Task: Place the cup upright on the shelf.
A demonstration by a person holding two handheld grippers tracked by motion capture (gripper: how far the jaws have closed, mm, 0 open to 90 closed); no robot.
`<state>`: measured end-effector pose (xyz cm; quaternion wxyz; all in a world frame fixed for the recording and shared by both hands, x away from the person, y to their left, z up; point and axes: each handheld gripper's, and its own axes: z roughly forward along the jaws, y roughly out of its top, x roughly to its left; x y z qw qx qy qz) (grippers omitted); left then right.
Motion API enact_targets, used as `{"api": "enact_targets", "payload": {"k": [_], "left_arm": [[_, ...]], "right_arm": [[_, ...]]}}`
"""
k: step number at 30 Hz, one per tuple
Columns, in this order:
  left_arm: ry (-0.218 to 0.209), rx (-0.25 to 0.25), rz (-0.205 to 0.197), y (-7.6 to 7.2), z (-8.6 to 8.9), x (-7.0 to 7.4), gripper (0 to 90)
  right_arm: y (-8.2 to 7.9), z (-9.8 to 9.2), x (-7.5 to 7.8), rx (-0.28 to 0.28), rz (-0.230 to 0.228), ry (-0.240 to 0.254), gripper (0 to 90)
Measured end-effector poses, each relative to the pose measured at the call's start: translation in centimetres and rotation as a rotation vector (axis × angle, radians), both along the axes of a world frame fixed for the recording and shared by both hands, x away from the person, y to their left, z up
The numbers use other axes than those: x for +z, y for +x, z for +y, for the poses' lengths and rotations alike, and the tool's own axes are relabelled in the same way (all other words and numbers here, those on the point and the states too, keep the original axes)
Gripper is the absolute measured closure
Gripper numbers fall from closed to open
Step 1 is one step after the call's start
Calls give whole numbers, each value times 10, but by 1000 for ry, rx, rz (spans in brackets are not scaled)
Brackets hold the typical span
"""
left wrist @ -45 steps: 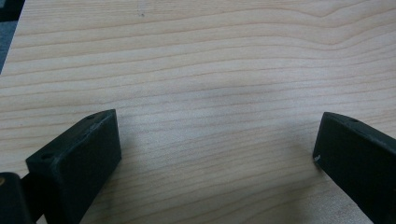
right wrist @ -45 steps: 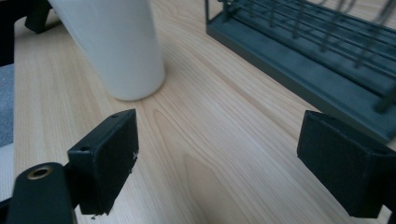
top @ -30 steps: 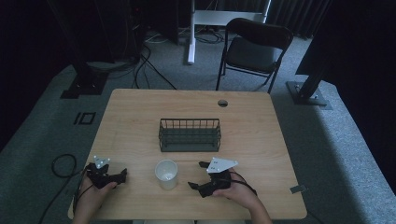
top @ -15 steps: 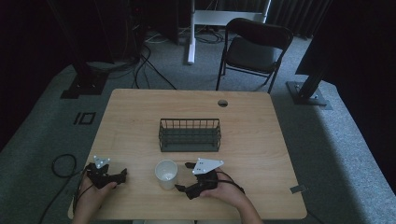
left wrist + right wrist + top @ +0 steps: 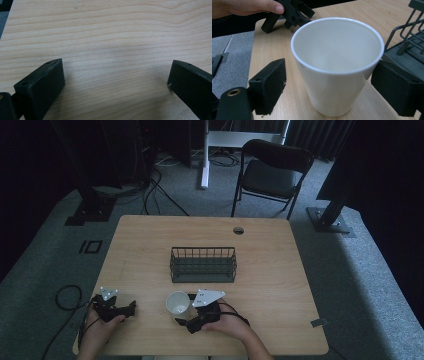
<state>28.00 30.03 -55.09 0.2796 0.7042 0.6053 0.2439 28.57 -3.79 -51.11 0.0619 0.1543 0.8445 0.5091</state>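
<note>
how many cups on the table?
1. A white cup stands upright at the table's near edge, in front of the wire rack, between the open jaws of the right gripper. Nothing seems hidden in the rack.

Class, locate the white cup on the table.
In the high view, the white cup stands near the table's front edge, before the wire basket, between the right gripper's open fingers.

Upright empty white cup on table
</note>
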Motion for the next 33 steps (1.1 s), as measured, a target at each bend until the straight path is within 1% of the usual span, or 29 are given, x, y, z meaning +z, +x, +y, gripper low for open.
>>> {"api": "enact_targets", "payload": {"k": [10,12,14,16,19,22,25,27,30,33], "left_arm": [[0,0,0,0,0,0,12],[-1,0,-1,0,0,0,12],[0,0,0,0,0,0,12],[-1,0,0,0,0,0,12],[-1,0,0,0,0,0,12],[-1,0,-1,0,0,0,12],[0,0,0,0,0,0,12],[0,0,0,0,0,0,12],[0,0,0,0,0,0,12],[-1,1,-1,0,0,0,12]], "right_arm": [[6,11,4,-5,-5,12,128],[7,13,5,-3,-3,20,129],[7,14,6,-6,3,40,137],[7,15,7,-9,0,39,175],[7,16,7,0,-3,36,179],[6,16,8,17,-29,29,188],[6,17,10,6,-28,30,190],[7,16,12,4,-21,39,190],[8,16,16,6,-27,39,191],[8,16,23,9,-39,38,191]]}}
